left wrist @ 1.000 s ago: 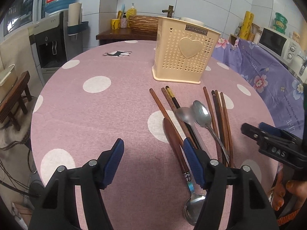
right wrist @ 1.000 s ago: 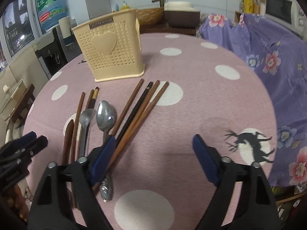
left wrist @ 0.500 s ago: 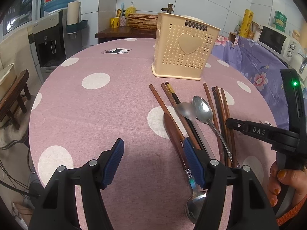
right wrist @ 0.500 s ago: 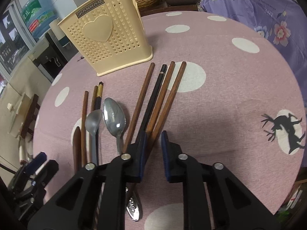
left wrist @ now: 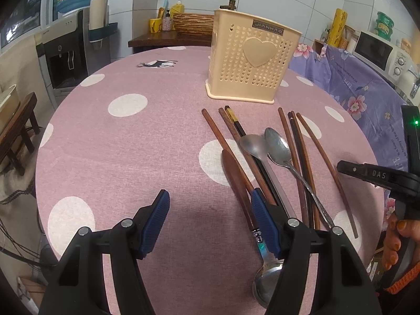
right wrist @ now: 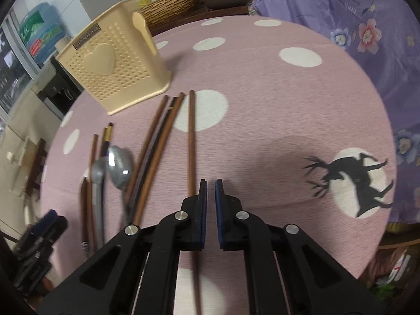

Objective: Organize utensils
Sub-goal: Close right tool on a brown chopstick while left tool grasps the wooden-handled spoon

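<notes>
A cream utensil holder [left wrist: 252, 63] with a heart stands on the pink dotted tablecloth [left wrist: 131, 144]; it also shows in the right wrist view [right wrist: 115, 68]. Several brown chopsticks [left wrist: 302, 157] and steel spoons [left wrist: 278, 144] lie in front of it. My left gripper [left wrist: 210, 215] is open and empty, its right finger over the utensil handles. My right gripper [right wrist: 210, 186] is nearly closed with nothing between its pads. One brown chopstick [right wrist: 191, 141] lies apart from the pile, just left of the right gripper and passing under it. The other chopsticks [right wrist: 155, 152] and spoons [right wrist: 119, 162] lie further left.
A purple floral cloth [right wrist: 367, 26] covers furniture right of the table. A water dispenser [left wrist: 71, 52] stands at the left. A wooden side table [left wrist: 168, 36] with bottles and a basket is behind the table. A microwave [left wrist: 378, 50] is at the far right.
My right gripper went from wide open to nearly closed and moved right. One chopstick has shifted right, away from the pile. My left gripper has stayed open and still.
</notes>
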